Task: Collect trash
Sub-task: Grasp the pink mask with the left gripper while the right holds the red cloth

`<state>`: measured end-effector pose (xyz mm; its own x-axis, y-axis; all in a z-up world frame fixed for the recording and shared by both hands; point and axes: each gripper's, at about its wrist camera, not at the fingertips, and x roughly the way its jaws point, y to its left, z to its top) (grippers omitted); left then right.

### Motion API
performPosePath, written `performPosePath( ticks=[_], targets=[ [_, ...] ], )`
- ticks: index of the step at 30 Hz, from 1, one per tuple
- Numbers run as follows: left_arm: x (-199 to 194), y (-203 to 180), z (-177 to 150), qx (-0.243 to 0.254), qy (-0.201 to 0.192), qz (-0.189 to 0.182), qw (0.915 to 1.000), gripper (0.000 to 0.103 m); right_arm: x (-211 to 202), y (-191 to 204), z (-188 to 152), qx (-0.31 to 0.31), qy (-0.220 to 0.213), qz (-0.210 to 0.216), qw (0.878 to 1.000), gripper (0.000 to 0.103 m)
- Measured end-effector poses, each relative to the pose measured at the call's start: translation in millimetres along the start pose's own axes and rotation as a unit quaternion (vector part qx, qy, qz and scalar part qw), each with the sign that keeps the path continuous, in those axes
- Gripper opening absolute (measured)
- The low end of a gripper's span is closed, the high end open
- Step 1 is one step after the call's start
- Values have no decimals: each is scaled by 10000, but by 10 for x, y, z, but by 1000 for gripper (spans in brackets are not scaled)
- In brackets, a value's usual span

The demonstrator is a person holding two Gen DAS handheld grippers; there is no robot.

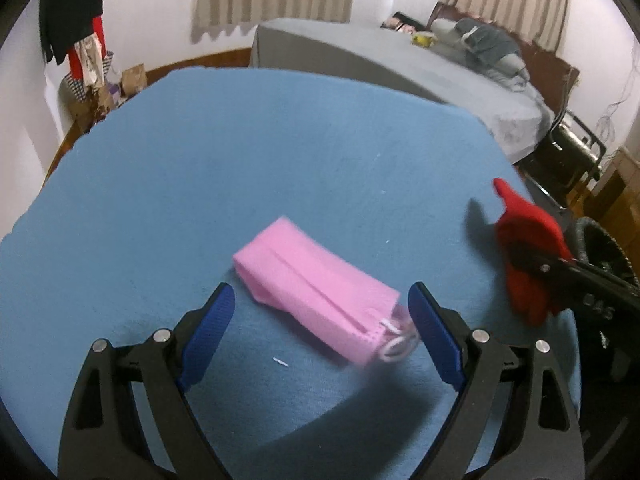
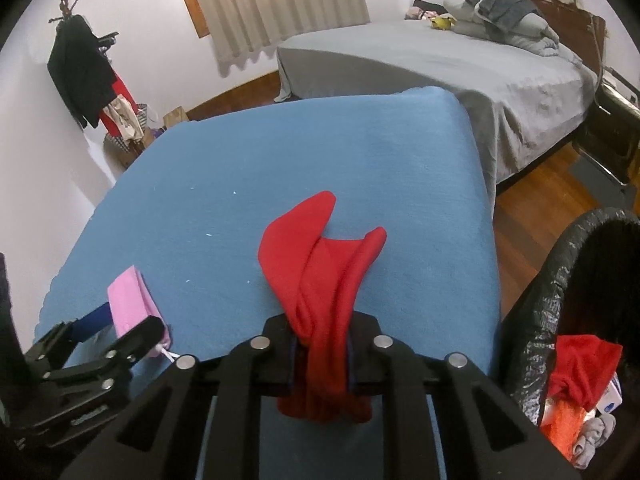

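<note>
A folded pink cloth (image 1: 316,284) with white loops at one end lies on the blue table cover (image 1: 240,152). My left gripper (image 1: 320,312) is open, its blue fingers on either side of the pink cloth's near end. My right gripper (image 2: 322,356) is shut on a crumpled red cloth (image 2: 320,272) and holds it above the table's right part. The red cloth (image 1: 524,252) also shows at the right of the left wrist view. The pink cloth (image 2: 136,300) and the left gripper (image 2: 120,332) show at the lower left of the right wrist view.
A bin lined with a black bag (image 2: 560,288) stands right of the table, holding red cloth, an orange packet and other trash. A grey bed (image 2: 440,64) is behind. A coat rack (image 2: 80,72) with clothes stands at the left wall. Wood floor (image 2: 540,192) lies between.
</note>
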<state>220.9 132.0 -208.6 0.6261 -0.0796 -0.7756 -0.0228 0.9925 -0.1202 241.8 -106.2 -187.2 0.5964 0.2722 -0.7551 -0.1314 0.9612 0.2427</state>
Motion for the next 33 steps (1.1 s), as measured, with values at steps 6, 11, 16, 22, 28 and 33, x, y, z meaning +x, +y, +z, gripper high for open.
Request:
performPosePath(
  ticks=[6,11,16,22,28,33],
  targets=[
    [12,-31,43,35,24,-38,10000,72,22,-42,-7,35,13,68,10000,17],
    [-8,15,72,231,-11,-651,9976,53,23,-37,-12,44,14,64,10000,17],
    [-33,217,105,86,-22,-902,9959,49,34,-31,-12,46,13,55,10000,17],
    [-107,322,88,-220,-34,-657,9976,72,45,-24,-1,18,27,29,10000,23],
    [-25,266,147,-237,111,-318,9992,72,35,-37,17,-5,16,13,10000,28],
    [-1,207,168,-245,74,-349,9991,34,36,-39,53,-26,-30,-12,10000,40]
  ],
)
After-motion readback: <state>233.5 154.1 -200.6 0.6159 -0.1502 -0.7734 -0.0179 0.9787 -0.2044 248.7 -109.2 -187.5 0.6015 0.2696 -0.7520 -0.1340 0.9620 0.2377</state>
